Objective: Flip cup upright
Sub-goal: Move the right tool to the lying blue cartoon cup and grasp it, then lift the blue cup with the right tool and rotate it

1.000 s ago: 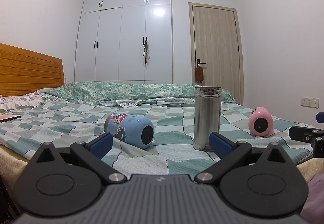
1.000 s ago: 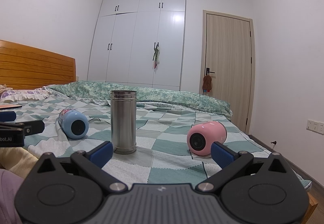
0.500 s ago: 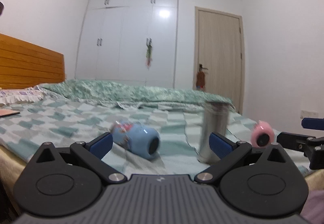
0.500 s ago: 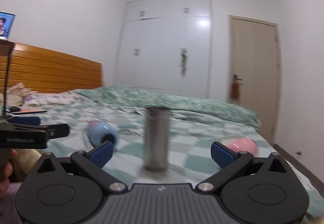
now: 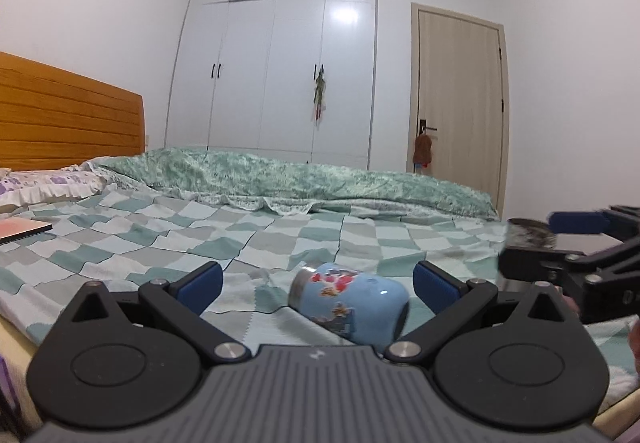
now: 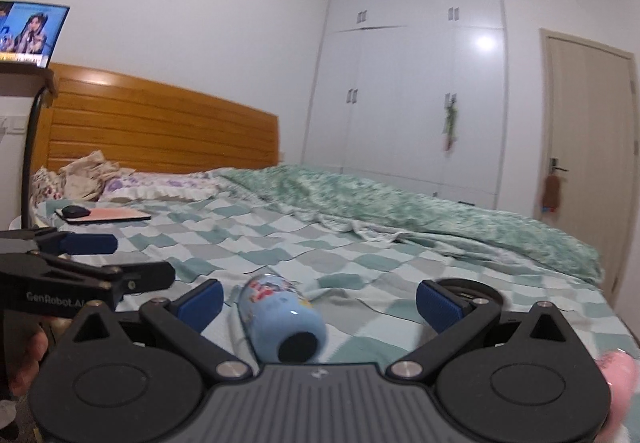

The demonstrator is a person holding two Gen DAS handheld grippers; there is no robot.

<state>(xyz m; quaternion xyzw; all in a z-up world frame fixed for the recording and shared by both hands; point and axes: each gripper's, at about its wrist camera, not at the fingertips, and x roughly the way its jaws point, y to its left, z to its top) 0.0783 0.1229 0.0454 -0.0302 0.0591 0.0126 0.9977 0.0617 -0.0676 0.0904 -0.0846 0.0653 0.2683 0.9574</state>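
A light blue cup with cartoon prints (image 5: 349, 310) lies on its side on the checked bedsheet. In the left wrist view it sits between the fingers of my open left gripper (image 5: 316, 287), close to the right finger. In the right wrist view the same cup (image 6: 280, 319) lies between the fingers of my open right gripper (image 6: 320, 301), its dark end toward the camera. The right gripper (image 5: 576, 243) shows at the right edge of the left wrist view, the left gripper (image 6: 80, 263) at the left of the right wrist view.
A steel tumbler (image 5: 528, 239) stands to the right, its rim (image 6: 468, 289) behind my right finger. A pink cup (image 6: 618, 383) lies at the far right. A folded green quilt (image 5: 280, 179) lies across the bed. A book and mouse (image 6: 100, 214) lie near the pillow.
Both grippers have moved forward and left toward the blue cup, which now lies between the fingers of each. The steel tumbler and pink cup have shifted to the right edges.
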